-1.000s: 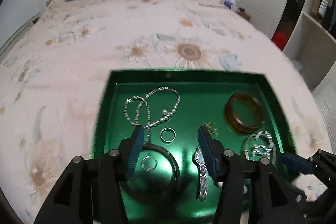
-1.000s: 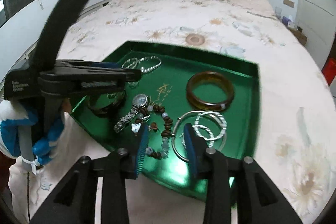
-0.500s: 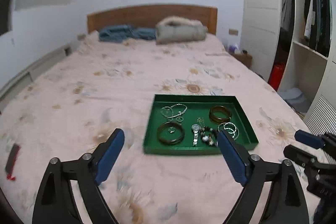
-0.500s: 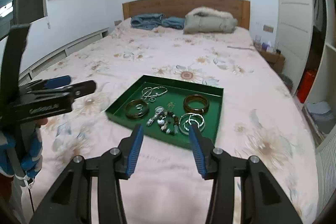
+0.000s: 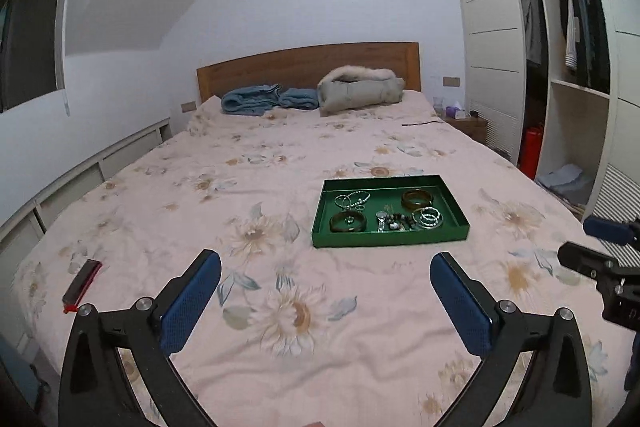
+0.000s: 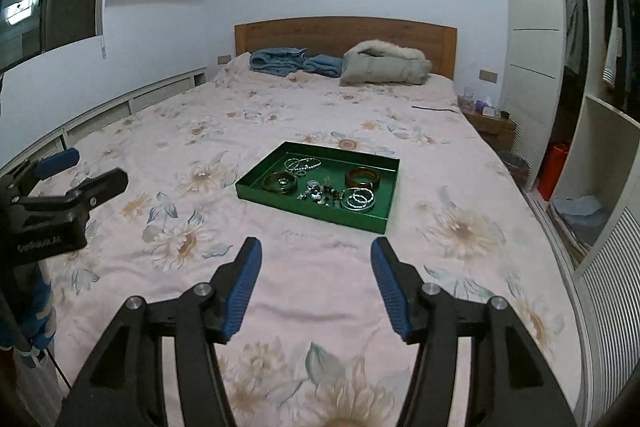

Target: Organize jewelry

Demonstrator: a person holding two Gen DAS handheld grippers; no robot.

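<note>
Nearest, left gripper (image 5: pixel 326 269) hangs over the floral bedspread (image 5: pixel 280 307), tilted down, jaws just opening to full spread, nothing between them. Right gripper (image 6: pixel 316 255) likewise tilted down, jaws just widening to a moderate gap, empty.

Farther out, green tray (image 6: pixel 256 183) sits on the bedspread at 12 o'clock from the right gripper, 1 o'clock from the left, well apart from both. Inside: brown bangle (image 6: pixel 362 178), silver bangles (image 6: pixel 359 199), bead necklace (image 6: pixel 302 163), watch (image 6: pixel 312 187).

Judgement: pieces light and slippery; chains limp, best pinched mid-strand; bangles rigid, take across the rim. Tray stiff, grip the wall.
</note>
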